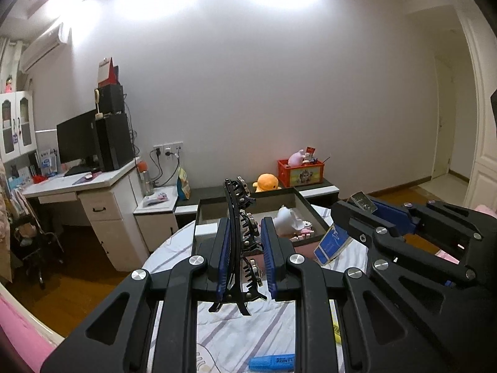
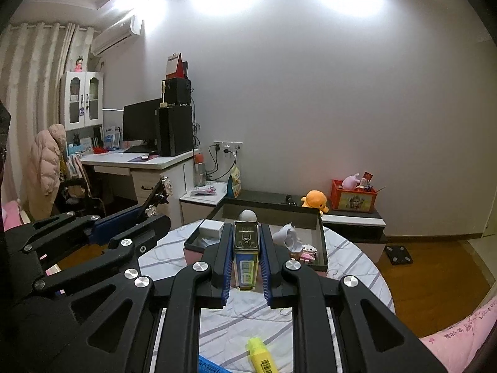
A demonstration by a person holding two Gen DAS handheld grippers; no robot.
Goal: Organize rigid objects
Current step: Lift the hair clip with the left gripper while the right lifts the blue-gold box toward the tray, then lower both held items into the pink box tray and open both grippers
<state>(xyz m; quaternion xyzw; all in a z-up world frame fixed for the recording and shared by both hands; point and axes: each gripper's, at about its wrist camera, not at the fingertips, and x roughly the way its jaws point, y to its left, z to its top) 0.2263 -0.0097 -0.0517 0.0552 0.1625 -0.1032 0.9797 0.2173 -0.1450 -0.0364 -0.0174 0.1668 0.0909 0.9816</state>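
Left tongs are clamped on a black hair clip standing on edge, right tongs are squeezing a small blue and gold box. Both are held up over the counter with the striped cloth, just short of the open tray holding a few toys. Nearer, a yellow highlighter and a blue highlighter lie on the cloth.
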